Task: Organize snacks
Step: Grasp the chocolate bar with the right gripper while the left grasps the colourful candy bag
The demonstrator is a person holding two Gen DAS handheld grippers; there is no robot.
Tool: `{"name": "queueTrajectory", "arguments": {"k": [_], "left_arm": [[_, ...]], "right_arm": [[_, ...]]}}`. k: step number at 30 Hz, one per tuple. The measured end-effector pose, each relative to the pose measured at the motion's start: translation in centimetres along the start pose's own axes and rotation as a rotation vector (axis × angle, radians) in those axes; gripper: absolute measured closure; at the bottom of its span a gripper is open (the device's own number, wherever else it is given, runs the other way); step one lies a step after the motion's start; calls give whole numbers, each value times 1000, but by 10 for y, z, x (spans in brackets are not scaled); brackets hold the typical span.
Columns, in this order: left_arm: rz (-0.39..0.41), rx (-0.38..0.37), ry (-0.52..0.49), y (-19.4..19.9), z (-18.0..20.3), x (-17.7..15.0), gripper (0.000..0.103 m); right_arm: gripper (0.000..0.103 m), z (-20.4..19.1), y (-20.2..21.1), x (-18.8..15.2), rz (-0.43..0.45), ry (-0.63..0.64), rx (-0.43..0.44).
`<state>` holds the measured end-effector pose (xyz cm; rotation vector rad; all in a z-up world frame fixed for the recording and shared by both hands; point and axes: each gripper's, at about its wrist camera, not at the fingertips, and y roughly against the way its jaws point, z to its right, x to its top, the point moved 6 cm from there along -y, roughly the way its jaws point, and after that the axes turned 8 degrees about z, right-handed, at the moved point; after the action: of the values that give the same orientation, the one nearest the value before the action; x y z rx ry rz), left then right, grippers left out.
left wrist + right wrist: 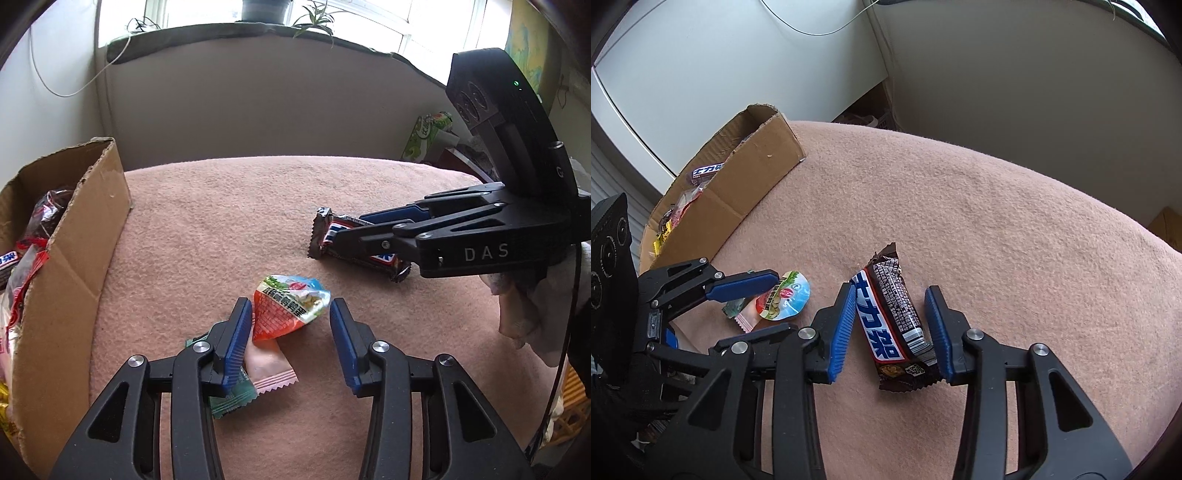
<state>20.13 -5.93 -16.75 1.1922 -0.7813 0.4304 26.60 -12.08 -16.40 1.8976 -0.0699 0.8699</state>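
Right tongs (890, 325) straddle chocolate bar's (892, 317) barcode side.

The chocolate bar (892, 325) is dark brown with a blue-and-white band edged red. Left of the chocolate bar, the jelly cup (290, 308) shows a red brick pattern, green and pale blue. Blanket (258, 206) salmon pink; cardboard box (74, 258) plain brown; fingers (236, 343) black with ribbed blue pads.

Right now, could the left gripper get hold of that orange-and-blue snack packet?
Probably yes: the left gripper is open around the orange-and-blue snack packet on the pink blanket, and nothing blocks it.
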Motion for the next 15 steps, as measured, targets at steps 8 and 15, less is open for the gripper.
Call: {"name": "queueTrajectory", "arguments": {"k": [8, 15], "left_arm": [[2, -27, 32, -5, -7, 7, 61], [19, -17, 37, -3, -7, 5, 64]], "right_arm": [[62, 0, 5, -11, 30, -12, -36], [72, 6, 11, -15, 75, -66, -76]]}}
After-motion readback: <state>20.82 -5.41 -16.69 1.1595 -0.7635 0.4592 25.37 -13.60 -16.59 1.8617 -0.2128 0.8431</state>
